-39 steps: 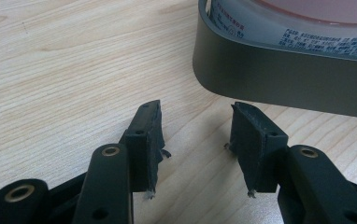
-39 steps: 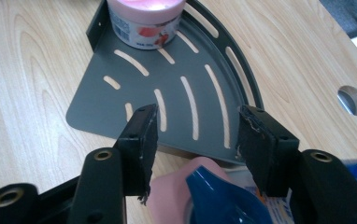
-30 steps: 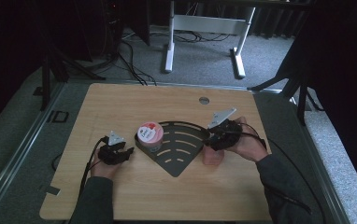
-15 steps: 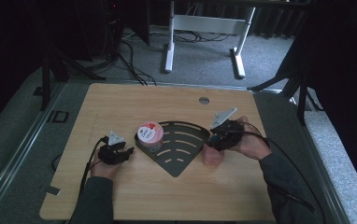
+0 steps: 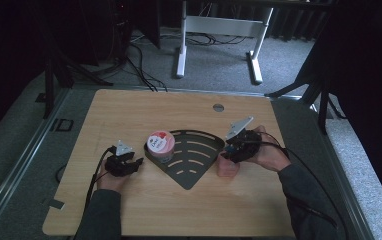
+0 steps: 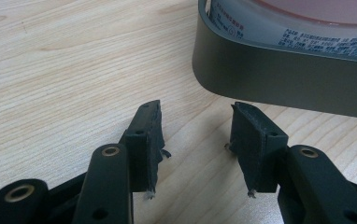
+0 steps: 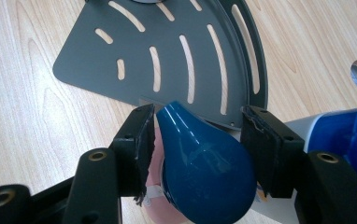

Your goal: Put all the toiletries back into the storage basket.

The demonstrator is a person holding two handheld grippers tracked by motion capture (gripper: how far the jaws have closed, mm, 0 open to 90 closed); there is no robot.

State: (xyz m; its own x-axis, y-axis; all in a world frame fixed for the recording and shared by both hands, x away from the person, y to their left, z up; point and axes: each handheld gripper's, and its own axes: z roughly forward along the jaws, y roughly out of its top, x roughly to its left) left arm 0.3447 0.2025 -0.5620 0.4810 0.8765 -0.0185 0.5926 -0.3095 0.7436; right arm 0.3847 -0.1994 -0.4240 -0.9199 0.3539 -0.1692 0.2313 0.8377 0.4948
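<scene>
Blue-capped bottle (image 7: pixel 204 163) between right gripper (image 7: pixel 197 140) pads

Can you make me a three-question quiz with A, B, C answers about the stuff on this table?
1. Where is the round pink-lidded tub? A on the floor; B in the dark grey slotted metal tray; C in a claw.
2. What colour is the glossy drop-shaped cap between the right claw jaws? A blue; B yellow; C green.
3. The left claw is: A open and empty; B holding the tub; C holding a spoon.
Answers: B, the tray's rim curves around it; A, it shines blue; A, nothing sits between its jaws.
</scene>
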